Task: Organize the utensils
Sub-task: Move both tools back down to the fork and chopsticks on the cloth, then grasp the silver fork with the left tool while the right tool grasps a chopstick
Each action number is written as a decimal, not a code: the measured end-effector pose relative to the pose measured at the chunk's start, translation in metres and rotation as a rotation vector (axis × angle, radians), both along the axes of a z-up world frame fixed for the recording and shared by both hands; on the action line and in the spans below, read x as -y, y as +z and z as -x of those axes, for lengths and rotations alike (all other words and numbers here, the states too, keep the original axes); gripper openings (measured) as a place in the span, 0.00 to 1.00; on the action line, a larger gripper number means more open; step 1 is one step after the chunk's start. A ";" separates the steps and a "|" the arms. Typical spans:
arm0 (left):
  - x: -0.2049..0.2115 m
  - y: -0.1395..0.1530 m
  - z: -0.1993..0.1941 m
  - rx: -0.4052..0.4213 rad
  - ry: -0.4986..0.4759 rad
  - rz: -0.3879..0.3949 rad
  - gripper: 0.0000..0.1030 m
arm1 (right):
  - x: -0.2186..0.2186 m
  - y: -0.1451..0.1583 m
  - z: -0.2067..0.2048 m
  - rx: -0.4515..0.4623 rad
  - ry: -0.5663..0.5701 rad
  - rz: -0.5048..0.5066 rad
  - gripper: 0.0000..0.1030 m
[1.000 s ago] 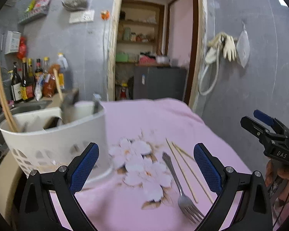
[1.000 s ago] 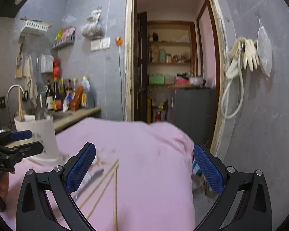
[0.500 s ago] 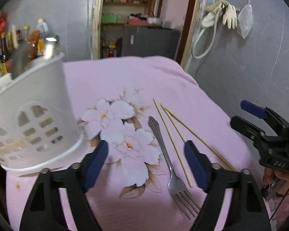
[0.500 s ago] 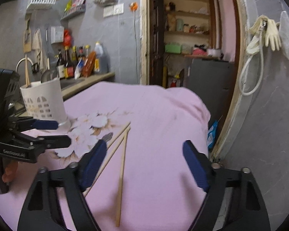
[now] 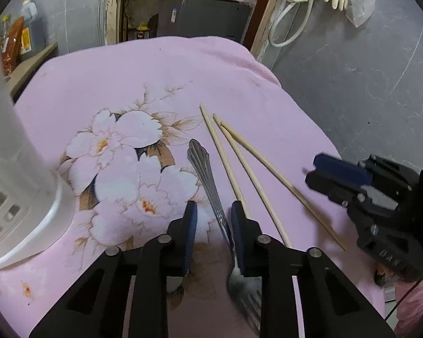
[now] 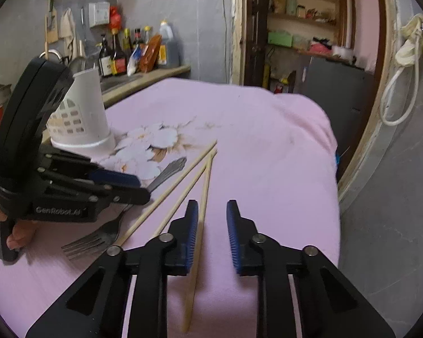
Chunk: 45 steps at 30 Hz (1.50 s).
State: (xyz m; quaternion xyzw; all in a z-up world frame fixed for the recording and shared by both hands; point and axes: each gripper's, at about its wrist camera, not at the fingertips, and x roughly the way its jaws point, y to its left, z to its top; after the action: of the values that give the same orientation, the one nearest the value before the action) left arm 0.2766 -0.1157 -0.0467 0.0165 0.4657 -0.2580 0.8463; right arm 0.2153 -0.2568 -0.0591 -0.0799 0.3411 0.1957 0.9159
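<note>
Both grippers have tipped down toward the pink cloth [image 5: 160,64] and dropped closer to it since 1 second ago, and both pairs of jaws have just been closing from wide apart to a narrow gap.

The left gripper [image 5: 211,219] now straddles the handle of the fork [image 5: 203,166]. The handle runs between the blue pads, close against the right one, but a gap shows on the left side, so the pads do not press it yet. The fork lies flat on the cloth, its tines under the gripper's right finger.

The right gripper [image 6: 210,225] hangs over the rightmost of the 3 chopsticks [image 6: 203,197]. That stick runs just inside the left pad, with bare cloth filling the rest of the gap, so nothing is clamped there either.

My reading is that each hand is lining up a pick, 1 utensil apiece, and neither has lifted anything.

The white holder [image 6: 81,118] stands at the far left of the cloth, well apart from the utensils. The other 2 chopsticks [image 5: 251,174] lie between the fork and the right gripper's stick, fanning out from near-touching tips. They sit close enough that a closing finger could nudge them. Bottles [image 6: 121,53] line the counter behind.
</note>
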 end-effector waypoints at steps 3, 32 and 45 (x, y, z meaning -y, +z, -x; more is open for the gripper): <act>0.000 0.000 -0.007 -0.020 0.006 0.008 0.13 | -0.001 -0.005 -0.007 -0.051 0.008 -0.013 0.12; -0.011 0.005 -0.026 -0.146 0.057 0.088 0.06 | -0.015 -0.011 -0.049 -0.320 -0.068 -0.028 0.03; -0.043 0.023 0.019 -0.001 0.095 0.208 0.05 | -0.005 0.011 0.015 -0.013 -0.090 -0.248 0.03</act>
State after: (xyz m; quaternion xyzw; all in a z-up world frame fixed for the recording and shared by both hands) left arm 0.2571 -0.0730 -0.0232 -0.0937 0.4372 -0.2645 0.8545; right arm 0.2003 -0.2522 -0.0476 0.0504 0.3236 0.1956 0.9244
